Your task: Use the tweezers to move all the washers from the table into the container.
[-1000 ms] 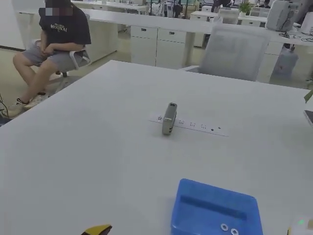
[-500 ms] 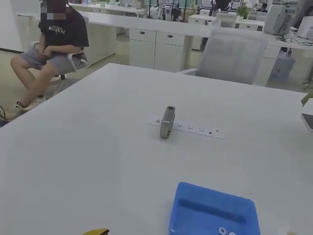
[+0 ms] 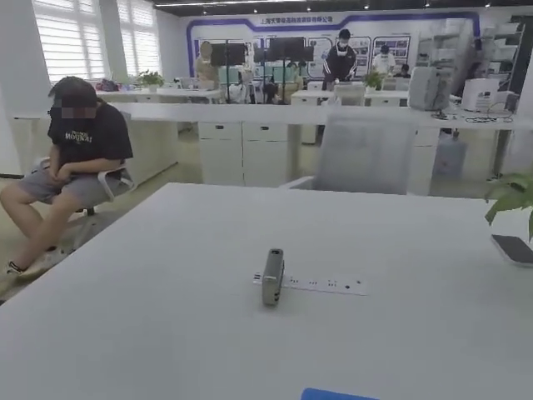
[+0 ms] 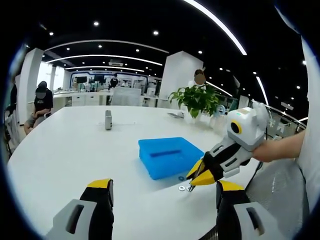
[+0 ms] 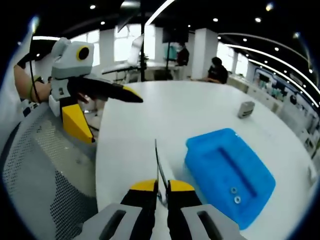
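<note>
Your right gripper [image 5: 159,185] is clamped on the tweezers [image 5: 157,161], and your left gripper [image 4: 164,185] stands wide and empty. Two washers [image 4: 181,188] lie on the table [image 4: 75,150], low and just right of centre in the left gripper view, beside the blue container [image 4: 167,155]. Two more sit inside it. They are small, flat, pale rings, probably light, hard and slippery. Pinch one across its rim, one tip through the hole.

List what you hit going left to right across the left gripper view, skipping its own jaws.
In order: seated person → grey adapter → blue container → right gripper, shut on the tweezers. The plant and washers overlap the container's span, so they are left out.
</note>
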Demonstrator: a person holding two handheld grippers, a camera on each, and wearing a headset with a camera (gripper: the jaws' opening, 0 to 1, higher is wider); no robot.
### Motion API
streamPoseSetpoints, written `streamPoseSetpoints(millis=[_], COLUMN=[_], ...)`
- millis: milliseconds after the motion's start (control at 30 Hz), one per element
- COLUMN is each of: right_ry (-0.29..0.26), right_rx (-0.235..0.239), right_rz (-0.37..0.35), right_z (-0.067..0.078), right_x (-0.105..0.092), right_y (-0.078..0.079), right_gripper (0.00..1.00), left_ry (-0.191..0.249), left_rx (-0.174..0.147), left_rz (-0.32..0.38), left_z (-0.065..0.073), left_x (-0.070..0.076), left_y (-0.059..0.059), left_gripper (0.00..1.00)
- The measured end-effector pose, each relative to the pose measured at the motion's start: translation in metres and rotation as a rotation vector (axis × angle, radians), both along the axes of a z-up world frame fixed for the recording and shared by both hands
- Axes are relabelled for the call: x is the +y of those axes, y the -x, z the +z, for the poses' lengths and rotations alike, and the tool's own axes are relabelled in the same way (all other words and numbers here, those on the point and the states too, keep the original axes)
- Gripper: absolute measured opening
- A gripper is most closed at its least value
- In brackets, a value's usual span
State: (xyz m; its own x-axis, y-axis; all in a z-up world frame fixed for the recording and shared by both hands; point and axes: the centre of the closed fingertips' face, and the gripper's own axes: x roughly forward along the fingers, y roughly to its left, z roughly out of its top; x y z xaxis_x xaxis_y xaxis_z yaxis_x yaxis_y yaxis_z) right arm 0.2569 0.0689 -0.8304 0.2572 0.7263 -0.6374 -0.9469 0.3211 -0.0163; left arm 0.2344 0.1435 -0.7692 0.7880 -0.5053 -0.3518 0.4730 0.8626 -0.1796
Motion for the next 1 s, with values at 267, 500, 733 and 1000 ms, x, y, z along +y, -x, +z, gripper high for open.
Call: streamPoseSetpoints(millis=[267, 500, 733, 1000], right_ry=[-0.09, -0.15, -0.207, -0.274], right_rx=[0.077, 0.114, 0.181, 0.215], right_rz=[-0.107, -0.147, -0.223, -0.258], right_z=[0.002, 0.003, 0.004, 0.032], right_x=[-0.006, -0.007, -0.013, -0.01], right_y=[-0.012, -0.013, -0.018, -0.005], right_gripper=[0.03, 0.03, 0.02, 0.02], left_ry=[-0.062, -0.041, -0.038, -0.054], left_rx=[-0.015, -0.053, -0.059, -0.06], left_rz=[-0.027, 0.007, 0.011, -0.006], left_z=[-0.002, 0.006, 0.007, 0.005], left_x=[-0.004, 0.003, 0.004, 0.002], left_y=[0.001, -0.001, -0.001, 0.001], left_gripper=[0.86, 0.87, 0.87, 0.87])
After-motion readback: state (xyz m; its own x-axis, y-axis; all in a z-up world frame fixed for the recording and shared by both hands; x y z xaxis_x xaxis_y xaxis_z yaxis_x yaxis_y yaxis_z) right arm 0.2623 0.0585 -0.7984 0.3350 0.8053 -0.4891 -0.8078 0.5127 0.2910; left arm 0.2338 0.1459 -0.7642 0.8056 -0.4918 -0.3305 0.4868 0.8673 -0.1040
